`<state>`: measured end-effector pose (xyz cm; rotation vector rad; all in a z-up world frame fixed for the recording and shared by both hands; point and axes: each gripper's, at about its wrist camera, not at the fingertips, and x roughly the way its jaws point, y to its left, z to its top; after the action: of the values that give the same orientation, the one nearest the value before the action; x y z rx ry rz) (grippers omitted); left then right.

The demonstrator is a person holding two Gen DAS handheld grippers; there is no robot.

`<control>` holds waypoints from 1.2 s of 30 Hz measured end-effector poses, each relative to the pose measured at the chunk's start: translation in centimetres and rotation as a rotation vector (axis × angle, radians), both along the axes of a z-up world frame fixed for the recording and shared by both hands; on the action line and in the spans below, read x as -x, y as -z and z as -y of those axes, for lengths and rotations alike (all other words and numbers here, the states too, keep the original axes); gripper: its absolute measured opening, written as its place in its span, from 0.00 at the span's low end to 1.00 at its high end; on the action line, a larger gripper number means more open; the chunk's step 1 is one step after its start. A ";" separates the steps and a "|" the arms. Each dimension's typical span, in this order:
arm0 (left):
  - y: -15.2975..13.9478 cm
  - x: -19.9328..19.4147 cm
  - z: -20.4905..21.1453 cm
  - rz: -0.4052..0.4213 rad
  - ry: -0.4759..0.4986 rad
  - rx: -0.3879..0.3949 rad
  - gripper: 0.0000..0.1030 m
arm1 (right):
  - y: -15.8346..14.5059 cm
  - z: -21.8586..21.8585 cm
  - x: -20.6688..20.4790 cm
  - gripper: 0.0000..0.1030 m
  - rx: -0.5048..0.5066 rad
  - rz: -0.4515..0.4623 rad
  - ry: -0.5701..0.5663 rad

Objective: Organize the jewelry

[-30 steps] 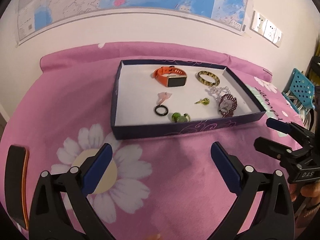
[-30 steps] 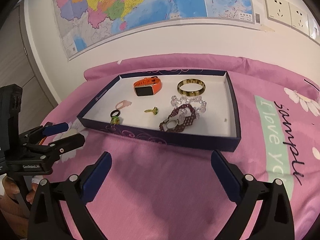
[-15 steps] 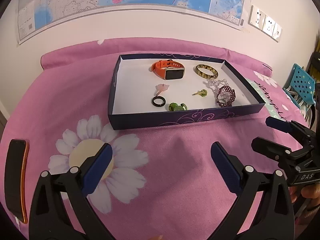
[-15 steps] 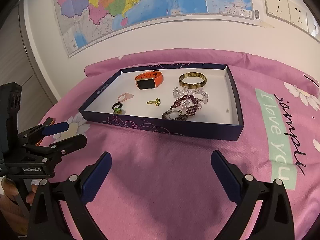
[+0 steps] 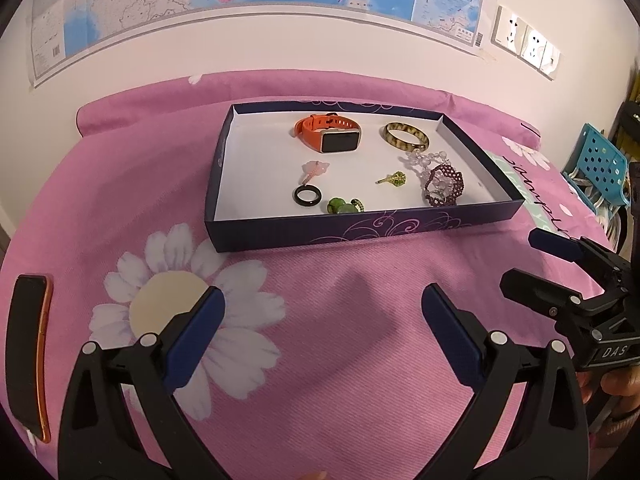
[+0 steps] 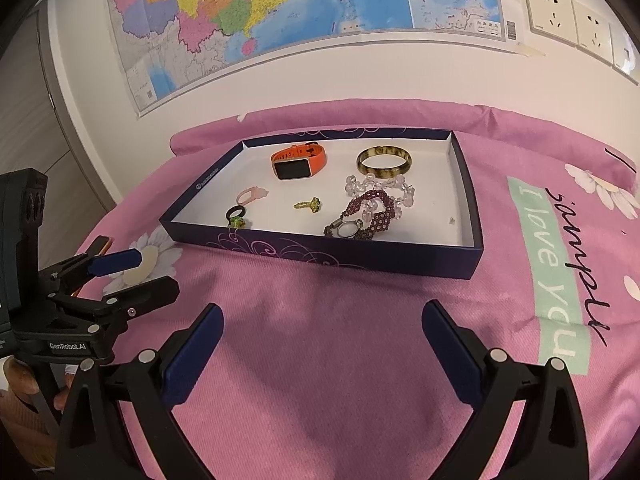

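A dark blue tray [image 5: 360, 234] [image 6: 328, 254] with a white floor sits on the pink cloth. In it lie an orange watch [image 5: 328, 134] [image 6: 298, 162], a mottled bangle [image 5: 406, 136] [image 6: 384, 160], a purple bead bracelet [image 5: 442, 184] [image 6: 372, 214], a clear bead bracelet [image 6: 380, 186], a black ring [image 5: 307, 195], a green ring [image 5: 342, 206], a gold ring [image 5: 394, 179] [image 6: 308, 204] and a pink ring [image 5: 316, 168] [image 6: 252, 195]. My left gripper [image 5: 322, 314] and right gripper [image 6: 322, 328] are open and empty, in front of the tray.
A black and orange phone [image 5: 28, 354] lies at the cloth's left edge. A map and wall sockets [image 6: 572, 24] hang behind. A blue perforated stool [image 5: 600, 164] stands at the far right. Each gripper shows in the other's view, right [image 5: 568, 276] and left [image 6: 116, 280].
Both grippers have drawn back and lifted a little from the tray, so the tray sits higher and farther in both views. Both stay open and empty.
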<state>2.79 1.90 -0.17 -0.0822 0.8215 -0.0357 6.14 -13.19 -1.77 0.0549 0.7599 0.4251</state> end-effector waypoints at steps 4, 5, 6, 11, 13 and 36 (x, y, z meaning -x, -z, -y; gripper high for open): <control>0.1 0.0 0.1 -0.004 0.001 -0.001 0.94 | 0.0 0.0 0.1 0.93 -0.001 0.001 0.002; 0.1 0.0 0.1 -0.006 0.003 0.000 0.94 | 0.1 0.0 0.1 0.93 -0.001 0.000 0.002; 0.2 0.0 0.1 -0.008 0.003 0.001 0.94 | 0.1 0.0 0.1 0.93 -0.001 0.000 0.003; 0.3 0.0 0.1 -0.010 0.002 -0.003 0.94 | 0.2 0.1 0.1 0.93 -0.003 -0.004 0.005; 0.3 0.1 0.1 -0.010 0.002 -0.001 0.94 | 0.2 0.1 0.1 0.93 -0.002 -0.006 0.005; 0.7 0.1 0.2 -0.025 -0.002 -0.005 0.94 | 0.5 0.1 0.1 0.93 -0.007 -0.015 0.008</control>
<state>2.71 1.71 -0.86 -0.0788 0.8466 -0.0310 6.03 -13.34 -2.27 0.0675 0.7724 0.4196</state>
